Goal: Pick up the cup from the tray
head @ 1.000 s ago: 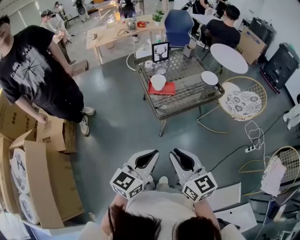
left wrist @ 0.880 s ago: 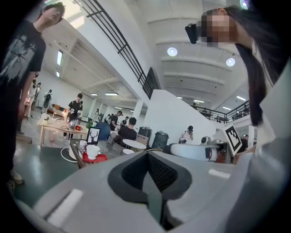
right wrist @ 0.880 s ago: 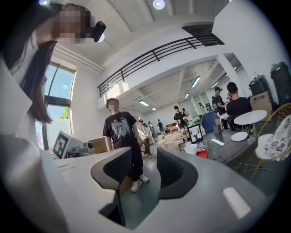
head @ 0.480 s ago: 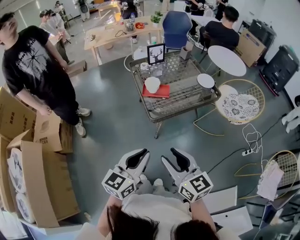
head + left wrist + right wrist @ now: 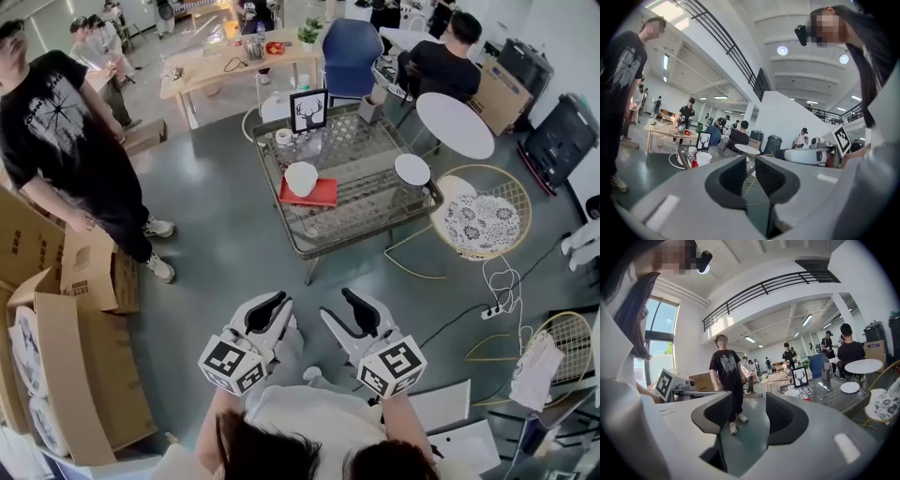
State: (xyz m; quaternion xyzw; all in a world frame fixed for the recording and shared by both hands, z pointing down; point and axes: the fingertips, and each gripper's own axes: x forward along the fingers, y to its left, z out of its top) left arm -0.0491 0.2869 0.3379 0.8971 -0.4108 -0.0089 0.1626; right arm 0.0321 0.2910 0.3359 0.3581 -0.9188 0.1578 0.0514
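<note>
1. The wire-topped table (image 5: 375, 192) stands far across the floor, well apart from both grippers. By my reading the approach has barely begun.
2. The red tray (image 5: 325, 196) lies on the table's left part.
3. The white cup (image 5: 301, 178) stands on the tray, untouched. Reaching, gripping and lifting all remain.
4. The right gripper (image 5: 361, 309) has just been opening its jaws; they stand moderately apart and empty. The left gripper (image 5: 270, 307) shows a narrow slit, also empty.
5. The cup is too small to tell handle or contents.
</note>
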